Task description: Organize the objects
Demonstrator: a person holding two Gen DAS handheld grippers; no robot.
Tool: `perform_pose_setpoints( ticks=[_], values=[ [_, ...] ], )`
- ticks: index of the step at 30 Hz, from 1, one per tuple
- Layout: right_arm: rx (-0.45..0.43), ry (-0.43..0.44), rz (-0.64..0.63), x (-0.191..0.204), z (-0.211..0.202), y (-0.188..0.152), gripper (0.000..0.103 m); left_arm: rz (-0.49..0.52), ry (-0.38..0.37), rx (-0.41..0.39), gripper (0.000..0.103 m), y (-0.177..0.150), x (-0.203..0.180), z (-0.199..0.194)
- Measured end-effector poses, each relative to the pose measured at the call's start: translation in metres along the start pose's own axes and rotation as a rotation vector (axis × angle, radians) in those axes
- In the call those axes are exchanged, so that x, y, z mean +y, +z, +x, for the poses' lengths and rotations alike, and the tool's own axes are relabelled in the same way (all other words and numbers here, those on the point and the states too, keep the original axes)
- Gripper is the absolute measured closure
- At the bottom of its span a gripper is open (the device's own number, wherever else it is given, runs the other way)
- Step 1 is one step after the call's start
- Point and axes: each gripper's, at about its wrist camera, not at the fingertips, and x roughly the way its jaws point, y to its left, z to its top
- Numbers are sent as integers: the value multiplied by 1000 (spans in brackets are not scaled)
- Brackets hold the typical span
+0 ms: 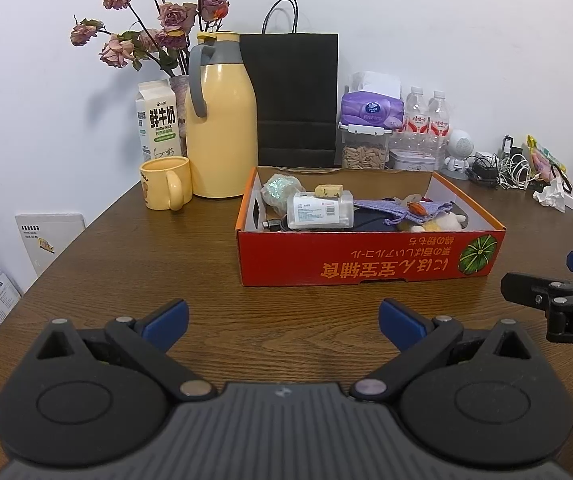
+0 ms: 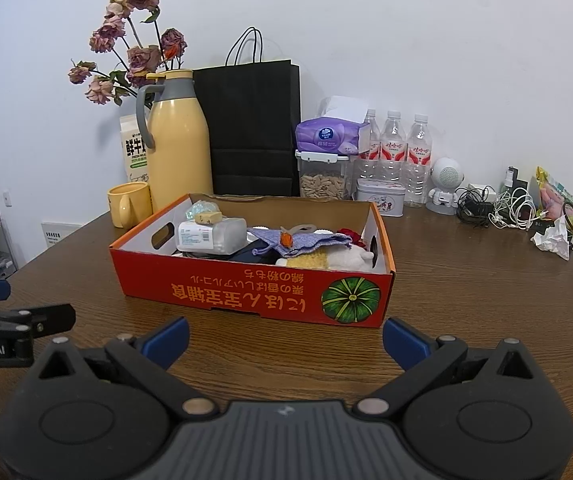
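Note:
A red cardboard box (image 1: 366, 260) (image 2: 246, 292) sits on the wooden table in front of both grippers. It holds a white labelled bottle (image 1: 320, 210) (image 2: 210, 234), a purple drawstring pouch (image 1: 402, 210) (image 2: 298, 240), a plush toy (image 1: 444, 222) (image 2: 338, 258) and other small items. My left gripper (image 1: 284, 326) is open and empty, a little short of the box's near wall. My right gripper (image 2: 286, 344) is open and empty, close to the box's near right corner. The right gripper also shows at the right edge of the left wrist view (image 1: 566, 292).
Behind the box stand a yellow mug (image 1: 165, 183), yellow thermos (image 1: 221, 120), milk carton (image 1: 157, 120), dried roses (image 1: 146, 28), black paper bag (image 1: 294, 100), tissue pack (image 1: 370, 108), seed jar (image 1: 364, 152), water bottles (image 2: 402, 152). Cables (image 2: 498, 204) and chargers lie far right.

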Motion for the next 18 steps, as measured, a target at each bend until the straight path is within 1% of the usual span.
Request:
perform_pose_setpoints(
  ticks=[18],
  values=[
    [0, -1, 0, 1, 0, 0, 0, -6, 5, -1, 0, -1, 2, -1]
  ],
)
